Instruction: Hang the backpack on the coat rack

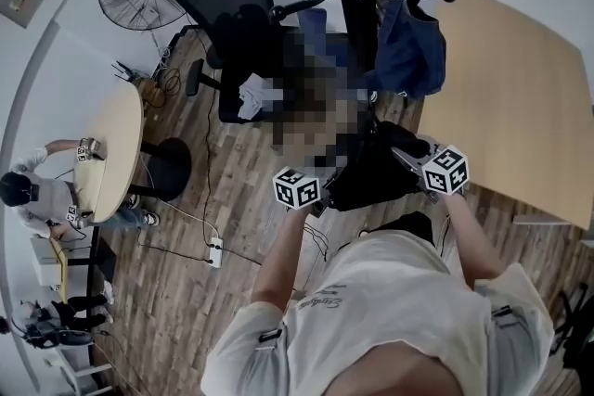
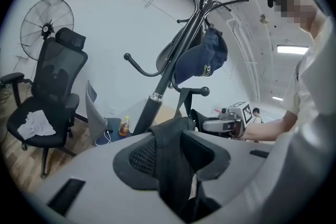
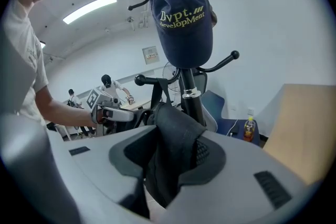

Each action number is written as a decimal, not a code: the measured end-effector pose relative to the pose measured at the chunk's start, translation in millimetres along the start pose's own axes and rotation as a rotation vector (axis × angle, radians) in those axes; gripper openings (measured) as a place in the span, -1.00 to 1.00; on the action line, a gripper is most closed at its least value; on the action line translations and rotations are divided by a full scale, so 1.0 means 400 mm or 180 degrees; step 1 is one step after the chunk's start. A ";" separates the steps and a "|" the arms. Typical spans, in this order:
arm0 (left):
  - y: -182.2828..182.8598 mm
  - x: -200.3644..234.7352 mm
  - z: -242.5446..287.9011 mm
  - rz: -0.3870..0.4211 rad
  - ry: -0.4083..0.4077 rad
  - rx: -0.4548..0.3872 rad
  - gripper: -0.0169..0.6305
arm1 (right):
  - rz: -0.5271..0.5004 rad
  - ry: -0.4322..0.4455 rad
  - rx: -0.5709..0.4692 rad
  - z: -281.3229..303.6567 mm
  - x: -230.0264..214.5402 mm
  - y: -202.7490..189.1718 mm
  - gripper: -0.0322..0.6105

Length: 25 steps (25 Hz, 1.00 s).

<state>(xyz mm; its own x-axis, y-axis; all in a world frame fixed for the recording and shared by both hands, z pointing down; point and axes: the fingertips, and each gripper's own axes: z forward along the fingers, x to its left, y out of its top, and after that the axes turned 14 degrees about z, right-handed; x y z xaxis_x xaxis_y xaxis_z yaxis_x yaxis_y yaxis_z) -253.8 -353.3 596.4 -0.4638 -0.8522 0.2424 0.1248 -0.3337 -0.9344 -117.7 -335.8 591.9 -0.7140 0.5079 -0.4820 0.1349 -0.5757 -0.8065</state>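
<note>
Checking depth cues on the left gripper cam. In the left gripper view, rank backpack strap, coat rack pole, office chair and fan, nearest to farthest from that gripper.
1. backpack strap, centre foreground, nearest.
2. coat rack pole, centre, just behind the strap.
3. office chair, left side, farther back.
4. fan, upper left, behind the chair by the wall.

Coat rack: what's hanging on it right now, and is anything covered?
A navy cap hangs high on the coat rack, hiding the hook under it. Lower down, the black backpack's strap loops over a ball-tipped peg. Whether it bears the weight cannot be seen.
</note>
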 end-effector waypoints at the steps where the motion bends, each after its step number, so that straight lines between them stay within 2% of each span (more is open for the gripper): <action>1: -0.001 0.002 -0.010 -0.0016 0.0061 -0.0001 -0.52 | 0.0012 -0.0092 0.0001 -0.008 -0.006 0.001 -0.51; 3: 0.002 0.016 -0.031 -0.0076 0.0240 -0.0060 -0.52 | 0.0023 -0.0300 0.0006 -0.022 -0.023 0.004 -0.34; 6: 0.011 0.027 -0.053 -0.0175 0.0437 -0.0201 -0.52 | -0.0059 -0.0517 0.0088 -0.041 -0.044 -0.005 -0.28; 9: 0.016 0.011 -0.069 -0.0189 0.0509 -0.0244 -0.52 | -0.0088 -0.0624 0.0087 -0.066 -0.048 -0.019 -0.27; 13: 0.009 -0.031 -0.067 -0.0110 0.0529 -0.0212 -0.54 | -0.0035 -0.0637 -0.0091 -0.113 -0.047 -0.024 -0.26; 14: 0.006 -0.045 -0.066 -0.0094 0.0542 -0.0204 -0.55 | -0.0056 -0.0601 -0.0133 -0.127 -0.038 -0.024 -0.27; 15: 0.004 -0.063 -0.064 -0.0078 0.0558 -0.0204 -0.56 | -0.0090 -0.0544 -0.0171 -0.140 -0.023 -0.021 -0.41; 17: 0.009 -0.103 -0.062 -0.0023 0.0607 -0.0215 -0.60 | -0.0170 -0.0394 -0.0228 -0.165 0.016 -0.006 -0.47; 19: 0.017 -0.144 -0.063 0.0041 0.0690 -0.0218 -0.64 | -0.0245 -0.0256 -0.0265 -0.185 0.054 0.013 -0.73; 21: 0.016 -0.182 -0.065 0.0060 0.0779 -0.0224 -0.73 | -0.0310 -0.0147 -0.0288 -0.204 0.081 0.024 -0.86; 25: 0.026 -0.255 -0.072 0.0077 0.0930 -0.0249 -0.80 | -0.0507 0.0008 -0.0291 -0.252 0.121 0.044 -0.91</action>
<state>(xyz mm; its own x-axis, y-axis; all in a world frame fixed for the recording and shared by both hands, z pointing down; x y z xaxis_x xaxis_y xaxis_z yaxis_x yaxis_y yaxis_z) -230.7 -258.3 554.4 -0.6956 -0.7036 0.1451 0.0761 -0.2731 -0.9590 -80.4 -256.8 519.8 -0.7297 0.5895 -0.3465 0.0823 -0.4274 -0.9003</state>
